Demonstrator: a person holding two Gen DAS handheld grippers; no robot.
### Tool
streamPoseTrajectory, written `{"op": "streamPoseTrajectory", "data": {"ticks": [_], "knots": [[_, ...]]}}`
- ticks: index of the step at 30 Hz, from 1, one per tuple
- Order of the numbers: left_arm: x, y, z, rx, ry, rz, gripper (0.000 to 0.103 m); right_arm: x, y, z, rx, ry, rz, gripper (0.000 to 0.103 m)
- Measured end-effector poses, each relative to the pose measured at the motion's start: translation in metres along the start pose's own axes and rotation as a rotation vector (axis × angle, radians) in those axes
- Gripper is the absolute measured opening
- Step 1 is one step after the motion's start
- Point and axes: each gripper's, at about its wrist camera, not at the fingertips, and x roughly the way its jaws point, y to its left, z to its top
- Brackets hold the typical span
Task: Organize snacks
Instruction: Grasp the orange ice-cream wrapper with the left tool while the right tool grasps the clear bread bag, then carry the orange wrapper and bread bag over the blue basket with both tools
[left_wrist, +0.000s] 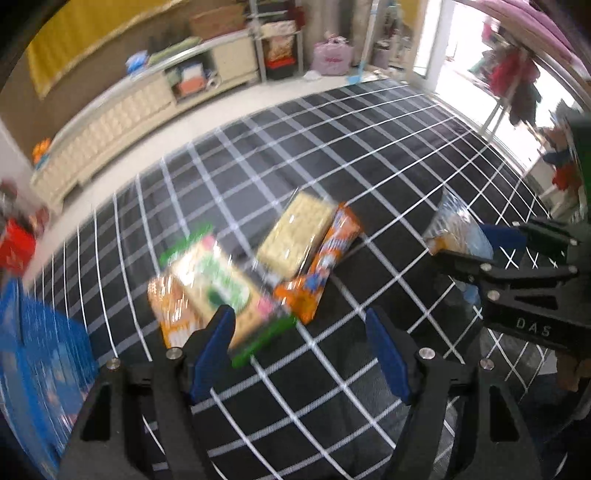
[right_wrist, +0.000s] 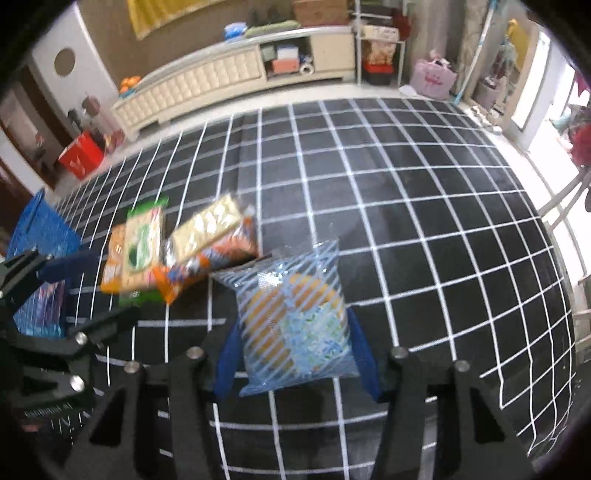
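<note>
My right tongs (right_wrist: 295, 354) sit nearest, their blue pads pressed on both sides of the striped blue snack bag (right_wrist: 295, 314), which stands up between them with its long axis running away from me toward the far side. From my left view the same bag (left_wrist: 456, 230) seems clear of the checked cloth (left_wrist: 332, 147), though blur keeps me from being sure. My left tongs (left_wrist: 301, 345) stand wide with nothing between the pads; the green-edged cracker pack (left_wrist: 218, 284) lies just beyond the left pad, partly behind it, on top of an orange packet (left_wrist: 171, 310). Further out are the pale biscuit pack (left_wrist: 295, 236) and the orange wrapper (left_wrist: 325, 258), touching, long axes slanting toward the far right. The blue basket (right_wrist: 44, 236) is at the near left, past that cluster and beside my left tongs, so I judge the bag must cross over the pile. Far and right, the cloth is bare, giving room to swing.
</note>
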Motion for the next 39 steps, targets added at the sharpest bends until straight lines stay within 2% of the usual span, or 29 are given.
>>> {"op": "streamPoseTrajectory", "data": {"ticks": [3, 7, 10, 16, 18, 19, 20, 22, 30, 33, 39], "knots": [[0.012, -0.010, 0.008, 0.047, 0.008, 0.007, 0.071, 0.016, 0.003, 0.002, 0.012, -0.010, -0.014, 0.059], [0.036, -0.023, 0.019, 0.114, 0.041, -0.005, 0.071, 0.029, -0.017, 0.000, 0.059, -0.015, -0.023, 0.059], [0.049, -0.027, 0.023, 0.127, 0.054, -0.011, 0.070, 0.034, -0.026, -0.006, 0.075, -0.010, -0.020, 0.059], [0.080, -0.036, 0.035, 0.106, 0.097, -0.038, 0.047, 0.037, -0.025, -0.009, 0.068, -0.009, 0.004, 0.059], [0.085, -0.040, 0.034, 0.114, 0.094, -0.029, 0.046, 0.037, -0.025, -0.010, 0.070, -0.010, 0.010, 0.059], [0.086, -0.043, 0.034, 0.122, 0.089, -0.024, 0.041, 0.037, -0.027, -0.010, 0.074, -0.011, 0.011, 0.059], [0.086, -0.045, 0.034, 0.129, 0.087, -0.027, 0.025, 0.038, -0.027, -0.011, 0.074, -0.009, 0.011, 0.059], [0.091, -0.047, 0.034, 0.120, 0.112, -0.057, 0.013, 0.040, -0.029, -0.013, 0.072, 0.002, 0.005, 0.059], [0.084, -0.051, 0.032, 0.076, 0.091, -0.049, 0.012, 0.038, -0.036, -0.017, 0.101, 0.001, -0.008, 0.059], [0.069, -0.048, 0.029, 0.054, 0.080, -0.063, 0.012, 0.037, -0.033, -0.018, 0.123, 0.023, 0.023, 0.059], [0.025, -0.041, 0.013, 0.049, 0.035, -0.043, 0.012, 0.006, -0.005, -0.020, 0.083, -0.024, 0.039, 0.059]]}}
